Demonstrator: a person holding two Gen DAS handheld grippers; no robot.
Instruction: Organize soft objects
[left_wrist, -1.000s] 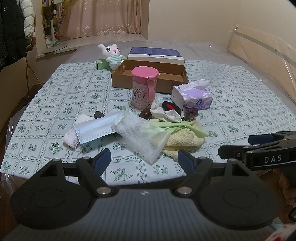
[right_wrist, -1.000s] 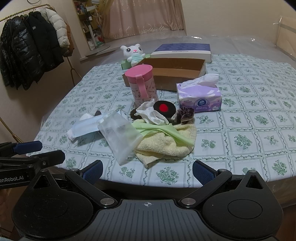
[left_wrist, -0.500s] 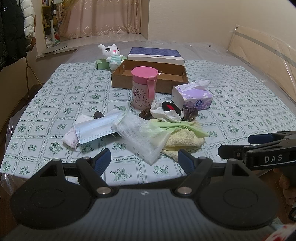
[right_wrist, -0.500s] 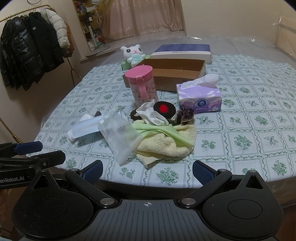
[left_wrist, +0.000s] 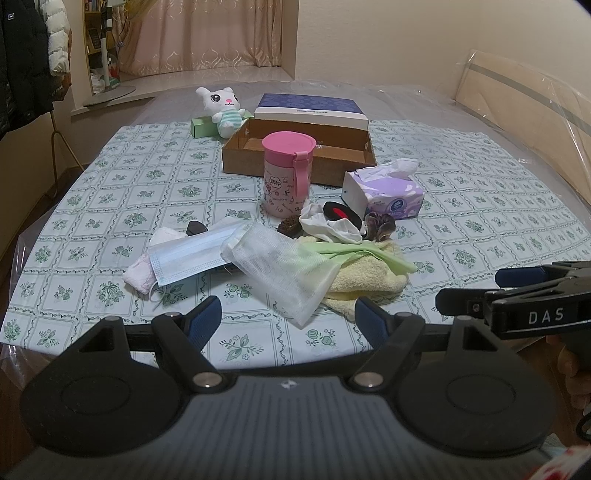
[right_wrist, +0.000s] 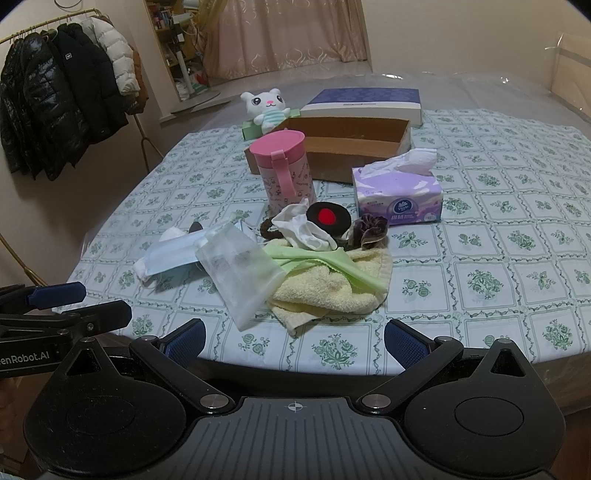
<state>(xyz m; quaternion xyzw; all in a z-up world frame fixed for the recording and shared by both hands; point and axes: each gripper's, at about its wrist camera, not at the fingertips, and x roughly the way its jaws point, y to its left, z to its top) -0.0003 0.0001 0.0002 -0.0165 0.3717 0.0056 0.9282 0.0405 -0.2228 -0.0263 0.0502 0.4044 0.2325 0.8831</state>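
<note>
Near edge of table: I hold the left gripper (left_wrist: 288, 317) and the right gripper (right_wrist: 293, 338) side by side just short of the green-patterned tablecloth (left_wrist: 110, 192); both have jaws spread wide and carry nothing.
Surroundings: a pink lidded cup with a strap (left_wrist: 288, 173) stands directly behind the pile, between it and the brown cardboard tray (left_wrist: 299, 155). A purple soft tissue pack (left_wrist: 384, 192) sits to the right of the cup. Dark and white jackets on a rail (right_wrist: 62, 99) hang at far left, off the table.
Obstructions: nothing lies between either gripper and the front of the pile.
Soft pile, location: centre of the table, nearest items just ahead of the fingertips.
Soft pile, appearance: a pale blue face mask (left_wrist: 192, 258) lies at left over a pinkish white cloth (left_wrist: 138, 275); a translucent white mesh pouch (left_wrist: 284, 273) overlaps a crumpled yellow towel (left_wrist: 365, 280); a light green strip of cloth (left_wrist: 362, 253) lies across the towel; a white crumpled cloth (left_wrist: 328, 225), a black round pad with a red centre (right_wrist: 328, 218) and a dark brown scrunchie (left_wrist: 380, 225) sit behind.
Containers: I see nothing inside the cardboard tray. A navy and white flat box (left_wrist: 310, 109) lies just behind it; a white plush bunny (left_wrist: 221, 110) leans on a small green box (left_wrist: 201, 127) at its left.
</note>
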